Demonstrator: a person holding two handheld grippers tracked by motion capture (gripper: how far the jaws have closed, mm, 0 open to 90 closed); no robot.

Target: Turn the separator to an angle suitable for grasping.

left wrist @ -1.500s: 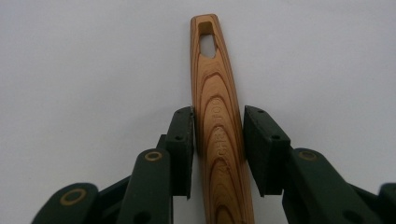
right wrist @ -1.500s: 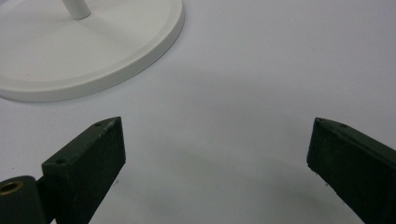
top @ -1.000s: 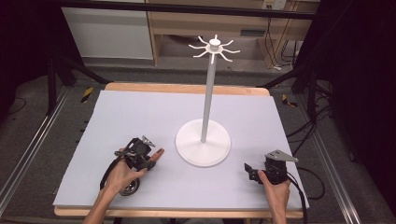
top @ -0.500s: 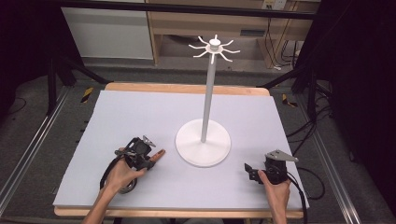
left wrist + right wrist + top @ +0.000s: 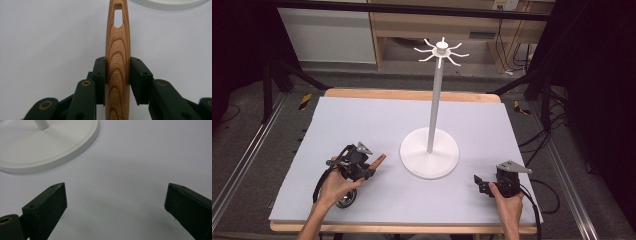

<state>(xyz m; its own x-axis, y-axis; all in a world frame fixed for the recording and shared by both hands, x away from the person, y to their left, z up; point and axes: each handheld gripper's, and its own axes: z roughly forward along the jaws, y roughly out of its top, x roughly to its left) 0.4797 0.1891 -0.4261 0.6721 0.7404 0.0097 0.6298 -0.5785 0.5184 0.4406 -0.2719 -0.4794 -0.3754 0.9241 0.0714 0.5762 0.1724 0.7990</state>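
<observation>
My left gripper (image 5: 368, 168) is shut on a wooden handle (image 5: 378, 159) with a slot near its tip; it points right toward the white stand's round base (image 5: 429, 161). In the left gripper view both pads (image 5: 100, 72) press the handle (image 5: 117, 50) from either side, low over the mat. A round metal part (image 5: 346, 199) of the same utensil shows under the left hand. The stand's pole rises to a ring of white hooks (image 5: 441, 50). My right gripper (image 5: 477, 183) rests near the front right of the mat, open and empty (image 5: 115, 187), facing the base (image 5: 47, 150).
A pale grey mat (image 5: 362, 125) covers the wooden table. Black frame legs and cables lie on the floor to the left and right. Shelving stands behind the table.
</observation>
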